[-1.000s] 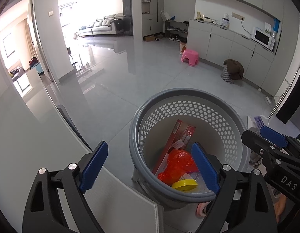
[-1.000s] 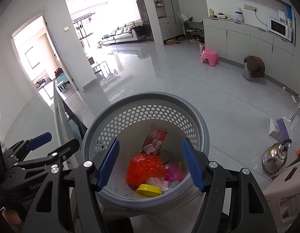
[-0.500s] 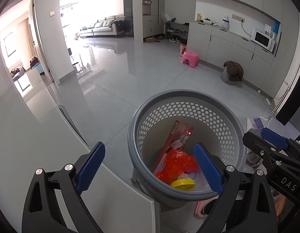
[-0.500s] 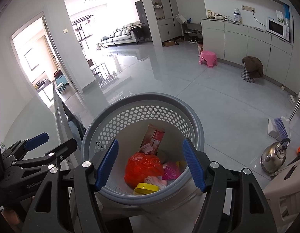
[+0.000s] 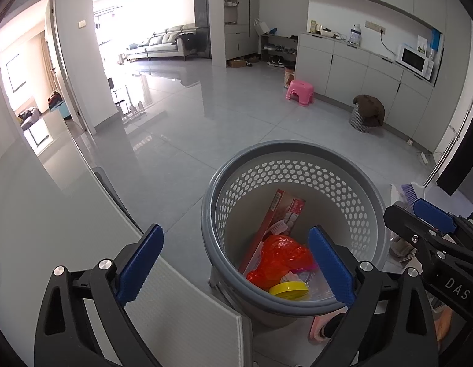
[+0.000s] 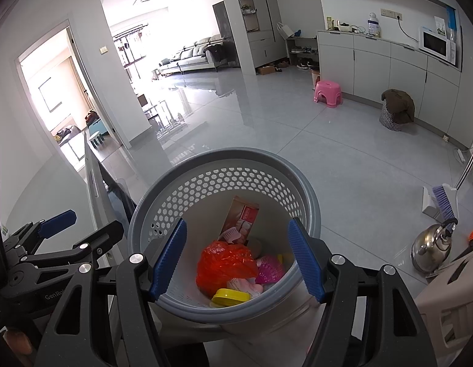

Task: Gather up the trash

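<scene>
Grey perforated bin (image 6: 163,202) on floor, orange bag (image 6: 224,263), yellow lid (image 6: 230,296), pink bits, perhaps packaging, inside, left gripper (image 5: 236,263) above near rim, jaws opening, empty, right gripper (image 6: 238,257) over bin, jaws apart, empty.

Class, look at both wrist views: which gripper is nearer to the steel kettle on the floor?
Right. The kettle stands on the floor just right of the right gripper. The left gripper, whose jaws are opening, sits on the basket's far side.
</scene>
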